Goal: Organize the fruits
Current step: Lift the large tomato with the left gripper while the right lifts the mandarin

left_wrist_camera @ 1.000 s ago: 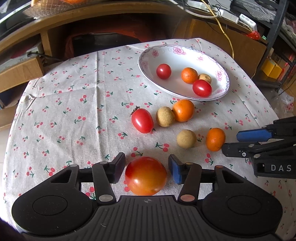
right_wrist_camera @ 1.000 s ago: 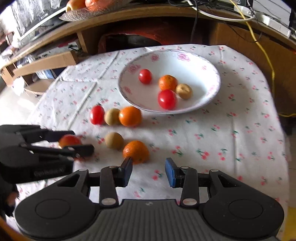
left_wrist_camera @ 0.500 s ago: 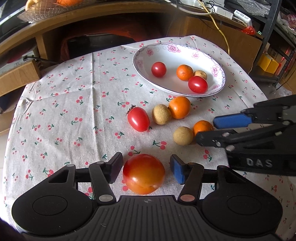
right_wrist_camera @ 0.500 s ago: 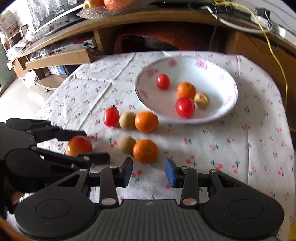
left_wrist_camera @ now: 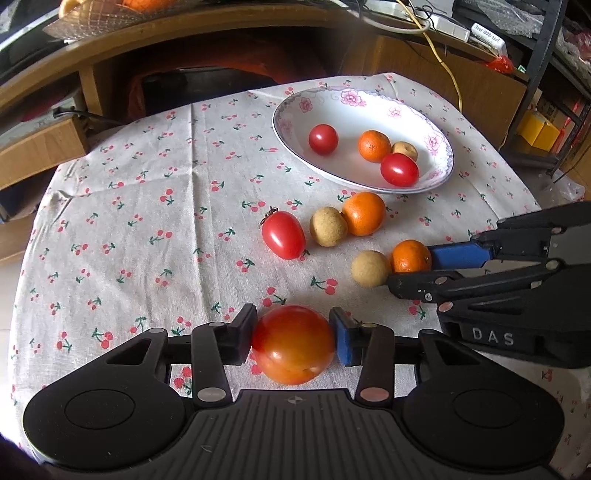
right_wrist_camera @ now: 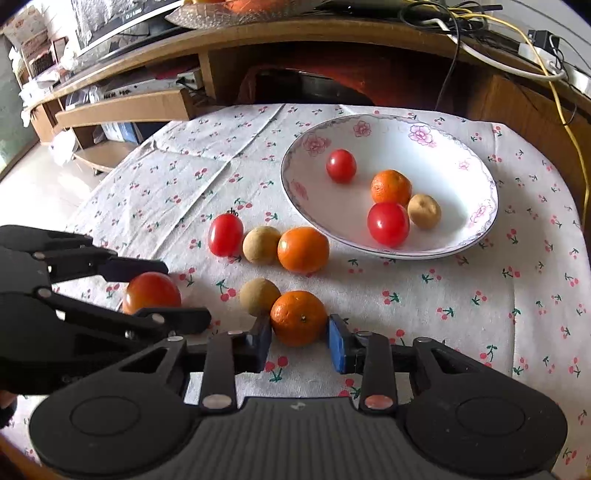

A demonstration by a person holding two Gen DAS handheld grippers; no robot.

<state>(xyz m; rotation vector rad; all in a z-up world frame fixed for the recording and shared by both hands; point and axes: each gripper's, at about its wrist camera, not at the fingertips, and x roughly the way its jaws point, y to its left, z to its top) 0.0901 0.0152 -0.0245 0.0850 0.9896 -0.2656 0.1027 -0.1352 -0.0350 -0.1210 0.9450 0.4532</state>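
My left gripper (left_wrist_camera: 291, 338) is shut on a large red-orange tomato (left_wrist_camera: 293, 345), which also shows in the right wrist view (right_wrist_camera: 151, 291). My right gripper (right_wrist_camera: 300, 338) is open around a small orange (right_wrist_camera: 299, 317), its pads just off the fruit; the same orange shows in the left wrist view (left_wrist_camera: 410, 256). A tan longan (right_wrist_camera: 259, 296) touches that orange. Farther back lie a cherry tomato (right_wrist_camera: 225, 234), a second longan (right_wrist_camera: 261, 244) and a second orange (right_wrist_camera: 303, 249). The white flowered bowl (right_wrist_camera: 461, 147) holds two cherry tomatoes, an orange and a longan.
The table wears a cherry-print cloth (left_wrist_camera: 147, 206). A wooden desk with cables (right_wrist_camera: 369, 55) stands behind it. A glass dish of fruit (left_wrist_camera: 107, 14) sits on the desk. A metal rack (left_wrist_camera: 546, 92) stands at the right.
My right gripper has moved forward so its fingers now flank the near orange. My left gripper has closed onto the big tomato.
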